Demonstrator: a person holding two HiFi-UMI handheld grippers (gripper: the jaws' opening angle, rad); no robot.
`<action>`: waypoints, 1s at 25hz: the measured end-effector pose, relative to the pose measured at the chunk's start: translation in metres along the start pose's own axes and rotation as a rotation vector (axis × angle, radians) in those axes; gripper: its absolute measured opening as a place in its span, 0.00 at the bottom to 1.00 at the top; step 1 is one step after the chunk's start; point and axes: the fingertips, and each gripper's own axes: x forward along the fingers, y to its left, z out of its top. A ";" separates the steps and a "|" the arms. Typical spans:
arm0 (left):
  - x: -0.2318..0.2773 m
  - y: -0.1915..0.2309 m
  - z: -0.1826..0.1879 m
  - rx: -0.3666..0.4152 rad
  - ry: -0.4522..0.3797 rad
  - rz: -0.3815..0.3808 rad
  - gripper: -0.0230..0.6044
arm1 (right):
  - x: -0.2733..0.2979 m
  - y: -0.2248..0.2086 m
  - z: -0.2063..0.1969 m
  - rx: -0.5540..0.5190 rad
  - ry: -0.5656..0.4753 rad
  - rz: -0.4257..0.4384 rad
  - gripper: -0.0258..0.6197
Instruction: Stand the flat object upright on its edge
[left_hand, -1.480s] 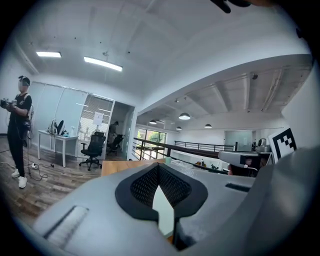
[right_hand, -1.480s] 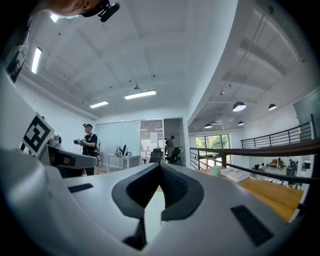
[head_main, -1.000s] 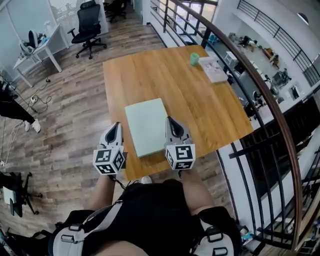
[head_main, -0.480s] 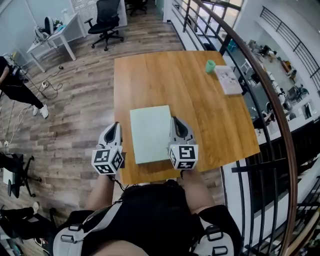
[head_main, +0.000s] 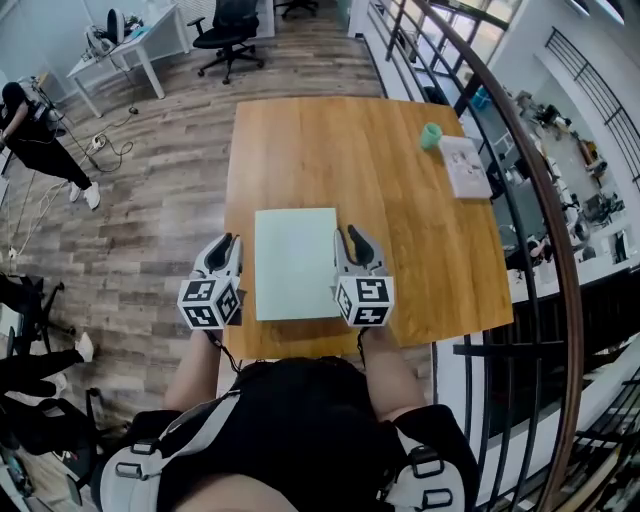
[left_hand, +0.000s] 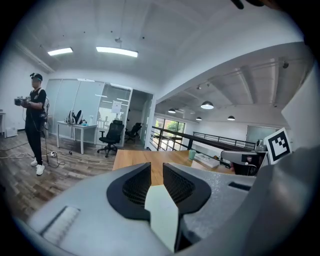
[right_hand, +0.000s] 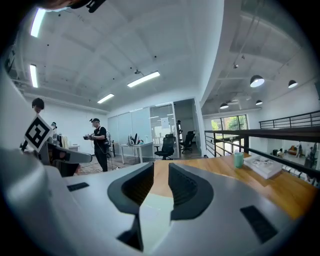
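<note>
- Left claw (head_main: 226, 246) and right claw (head_main: 352, 240) are sitting at the near end of the bench (head_main: 300, 150), one on each side of the flat object (head_main: 295, 263).
- Flat object is lying flat, pale green, its near edge close to the bench's near edge. It is not yet upright.
- Left claw's jaws are opening. A narrow gap is showing in its own view, with the pale object visible low in that gap, but the pads are not pressing on anything.
- Right claw's jaws are opening too, a little wider. The pale surface is showing through the gap and nothing is being gripped.
- Judgement: the claws are flanking the left and right edges so that they can pinch or tip the sheet up from both sides. That is likely why the object is lying so near the person.
- Right claw is just beside the object's right edge. Left claw is near the left edge, roughly over the bench's left rim.
- Farther off, a small green cup (head_main: 430, 136) is standing upright by the far right corner; its contents cannot be seen.
- A white booklet (head_main: 467, 166) is lying just beside the cup, well apart from the task object.
</note>
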 end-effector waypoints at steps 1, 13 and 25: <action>0.003 0.002 -0.007 -0.011 0.026 -0.003 0.15 | 0.003 -0.001 -0.007 0.014 0.024 0.006 0.16; 0.038 0.018 -0.114 -0.145 0.388 -0.017 0.26 | 0.025 -0.020 -0.128 0.193 0.432 0.079 0.22; 0.070 0.044 -0.202 -0.312 0.671 -0.013 0.30 | 0.041 -0.034 -0.230 0.382 0.813 0.162 0.25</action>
